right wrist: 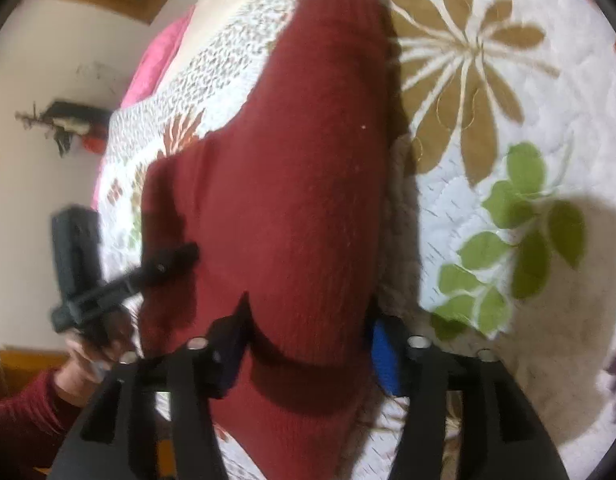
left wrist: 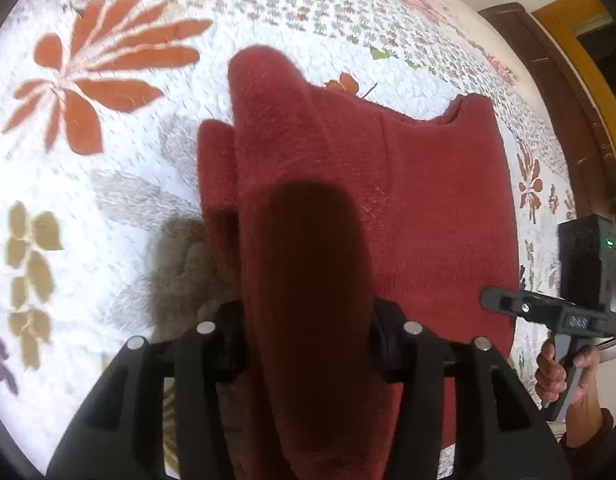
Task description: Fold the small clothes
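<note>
Your left gripper [left wrist: 308,344] has its jaws pinching a fold of the dark red knitted garment [left wrist: 387,200], which drapes from the jaws onto the floral quilt [left wrist: 108,208] of the bed. Your right gripper [right wrist: 308,344] likewise has its jaws clamped on a raised part of the same garment, the rest lying on the quilt beyond.

The red sweater [left wrist: 347,184] drapes over both grippers' fingertips, so neither view shows how the jaws stand. The right gripper [left wrist: 507,304] is cut off by the left view's edge, and the left gripper [right wrist: 168,264] — smeared with blur — is half hidden behind cloth.
</note>
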Available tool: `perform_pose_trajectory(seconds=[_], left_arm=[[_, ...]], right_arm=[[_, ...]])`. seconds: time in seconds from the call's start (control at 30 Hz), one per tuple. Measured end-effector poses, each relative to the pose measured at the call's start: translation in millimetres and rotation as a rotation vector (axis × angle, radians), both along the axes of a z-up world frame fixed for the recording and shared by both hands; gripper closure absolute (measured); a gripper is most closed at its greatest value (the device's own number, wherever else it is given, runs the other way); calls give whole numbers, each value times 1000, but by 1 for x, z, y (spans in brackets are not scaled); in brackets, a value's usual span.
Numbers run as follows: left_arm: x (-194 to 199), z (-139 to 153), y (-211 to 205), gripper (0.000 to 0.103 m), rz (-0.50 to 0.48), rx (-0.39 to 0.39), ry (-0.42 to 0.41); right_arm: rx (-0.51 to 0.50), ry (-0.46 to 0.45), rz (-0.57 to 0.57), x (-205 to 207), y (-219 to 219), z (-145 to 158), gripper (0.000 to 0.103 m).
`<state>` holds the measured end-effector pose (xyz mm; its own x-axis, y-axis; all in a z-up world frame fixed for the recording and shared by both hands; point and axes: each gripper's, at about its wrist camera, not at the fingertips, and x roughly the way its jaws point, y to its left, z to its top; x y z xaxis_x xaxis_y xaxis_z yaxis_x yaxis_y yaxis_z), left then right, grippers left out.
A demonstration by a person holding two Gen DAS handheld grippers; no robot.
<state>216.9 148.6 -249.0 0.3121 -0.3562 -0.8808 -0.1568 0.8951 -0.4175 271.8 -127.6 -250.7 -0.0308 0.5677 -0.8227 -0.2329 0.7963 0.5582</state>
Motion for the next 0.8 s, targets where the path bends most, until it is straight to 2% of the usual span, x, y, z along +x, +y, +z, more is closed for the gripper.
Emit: perform_pose_trajectory(seconds=[0.03, 0.1, 0.13, 0.23, 0.37, 0.43, 0.47, 0.53, 0.57, 0.63, 0.73, 0.8], left_arm=[[-9, 10, 5, 49, -4, 30, -2], [-21, 23, 9, 46, -8, 56, -14], [-35, 32, 9, 40, -10, 56, -18], [-64, 40, 2, 38, -10, 63, -10], [-92, 33, -16, 38, -38, 157, 3], [-98, 24, -17, 38, -29, 175, 25], [-100, 18, -18, 42, -24, 193, 38], [-101, 10, -16, 43, -11, 191, 48], [-101, 8, -14, 45, 5, 180, 53], [-102, 8, -9, 45, 29, 168, 55], [-106, 9, -10, 45, 16, 197, 46], [-111, 5, -10, 43, 9, 205, 49]], right_arm=[[-21, -13, 10, -5, -2, 5, 27], [-6, -33, 28, -21, -9, 17, 25], [4, -27, 34, -30, -11, 20, 23], [-25, -9, 43, -64, -19, 19, 23], [-14, 60, 0, -89, -22, 1, 26], [10, 85, -28, -95, -24, -8, 36], [15, 85, -35, -96, -23, -10, 41], [58, 105, -40, -97, -21, -14, 74], [91, 127, -53, -98, -24, -15, 75], [80, 100, -42, -101, -20, -7, 81], [16, 42, -18, -109, -20, 6, 83], [-67, 18, -6, -112, -13, 3, 83]])
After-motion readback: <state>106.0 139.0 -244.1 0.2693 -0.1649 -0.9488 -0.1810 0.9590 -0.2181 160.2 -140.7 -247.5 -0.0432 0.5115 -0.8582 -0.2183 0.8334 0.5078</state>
